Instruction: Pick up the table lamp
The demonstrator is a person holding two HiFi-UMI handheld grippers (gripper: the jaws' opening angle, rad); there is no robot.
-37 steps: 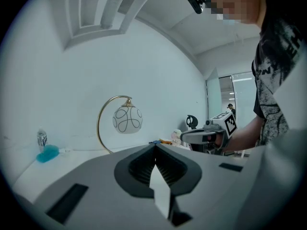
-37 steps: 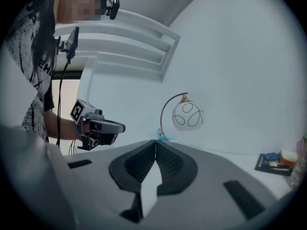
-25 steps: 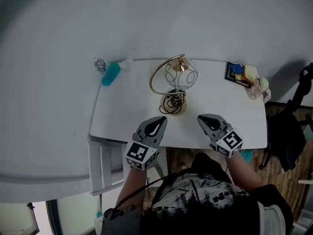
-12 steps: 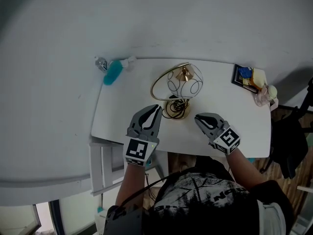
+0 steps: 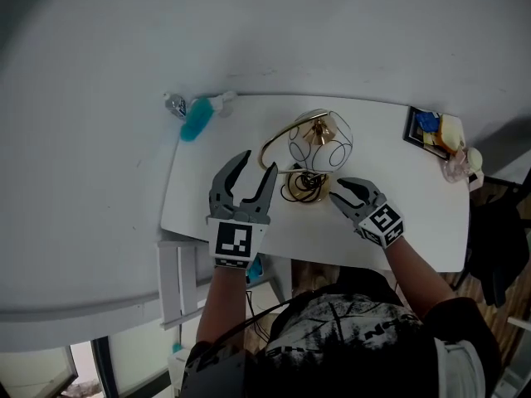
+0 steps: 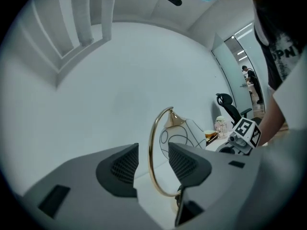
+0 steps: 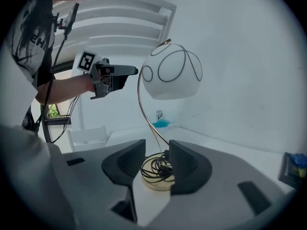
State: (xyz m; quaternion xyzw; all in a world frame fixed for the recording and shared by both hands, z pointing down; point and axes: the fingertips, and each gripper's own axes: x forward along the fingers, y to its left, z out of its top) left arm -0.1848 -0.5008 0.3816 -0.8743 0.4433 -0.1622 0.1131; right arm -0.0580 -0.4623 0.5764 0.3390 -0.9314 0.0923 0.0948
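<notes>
Worktop [image 5: 415,222]: under the table lamp [image 5: 320,143], which stands upright.
Left tool [image 5: 257,162]: jaws opening; the lamp's gold hoop [image 6: 152,152] sits between the pads, untouched. Centre, then close squarely.
Right tool [image 5: 336,189]: jaws opening, empty, facing the lamp's base [image 7: 156,180]. Judgement: steady the base and avoid the coiled cord [image 7: 154,168].

Our right gripper [image 7: 157,163] is opening its jaws; framed between them, untouched, we see the table lamp's [image 7: 170,78] round base [image 7: 154,180] and coiled cord [image 7: 156,169]. Our left gripper [image 7: 125,73] hovers near the lamp's top.

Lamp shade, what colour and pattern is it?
The lamp shade is white with thin dark looping lines, clearest in the right gripper view.
</notes>
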